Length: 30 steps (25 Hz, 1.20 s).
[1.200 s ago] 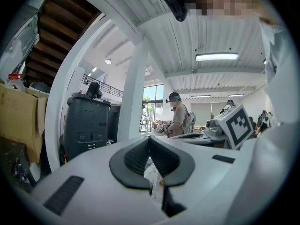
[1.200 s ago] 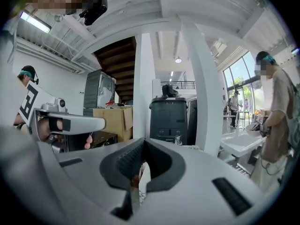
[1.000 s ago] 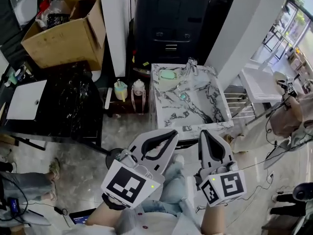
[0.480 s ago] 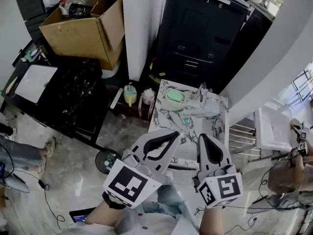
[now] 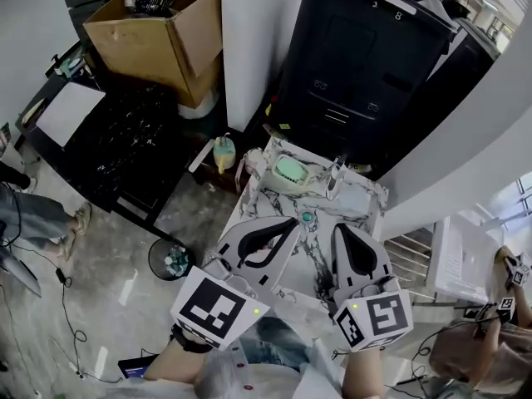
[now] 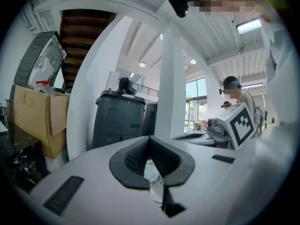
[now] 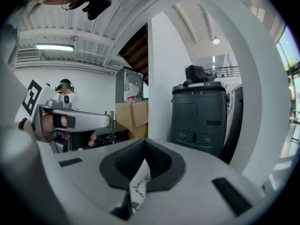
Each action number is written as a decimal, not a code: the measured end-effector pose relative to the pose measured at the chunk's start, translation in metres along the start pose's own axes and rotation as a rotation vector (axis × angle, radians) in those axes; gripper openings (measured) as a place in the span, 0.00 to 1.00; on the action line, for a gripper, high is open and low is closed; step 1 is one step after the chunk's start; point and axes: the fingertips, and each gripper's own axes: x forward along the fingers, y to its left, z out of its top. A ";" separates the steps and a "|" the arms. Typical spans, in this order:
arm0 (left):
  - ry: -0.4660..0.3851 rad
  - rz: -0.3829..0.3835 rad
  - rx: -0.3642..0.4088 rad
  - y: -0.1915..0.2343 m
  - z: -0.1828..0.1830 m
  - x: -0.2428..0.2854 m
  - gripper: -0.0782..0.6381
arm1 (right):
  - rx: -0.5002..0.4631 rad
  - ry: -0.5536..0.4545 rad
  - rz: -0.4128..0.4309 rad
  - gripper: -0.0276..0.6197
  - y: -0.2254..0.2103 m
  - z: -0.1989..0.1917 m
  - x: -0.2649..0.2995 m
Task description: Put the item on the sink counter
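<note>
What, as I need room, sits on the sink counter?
A pale green dish, a faucet and a teal piece; the left claw and right claw hide the near part of the sink counter.

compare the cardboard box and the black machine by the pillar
The cardboard box is brown, its flaps open with clutter inside; the black machine has a closed front. The box stands left of the white pillar, the machine right of it. Both are boxy, beyond the sink counter.

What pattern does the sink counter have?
The sink counter is white marble with dark veins; head view shows it best.
</note>
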 end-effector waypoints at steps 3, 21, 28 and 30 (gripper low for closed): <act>0.019 0.015 -0.004 -0.002 -0.004 0.012 0.13 | -0.001 0.004 0.023 0.06 -0.013 -0.001 0.005; 0.072 0.006 -0.025 0.025 -0.018 0.076 0.13 | 0.036 0.041 -0.018 0.06 -0.068 -0.012 0.046; 0.106 0.011 -0.052 0.034 -0.036 0.092 0.13 | 0.049 0.093 -0.042 0.06 -0.093 -0.032 0.058; 0.116 0.008 -0.058 0.035 -0.042 0.097 0.13 | 0.048 0.107 -0.044 0.06 -0.097 -0.037 0.062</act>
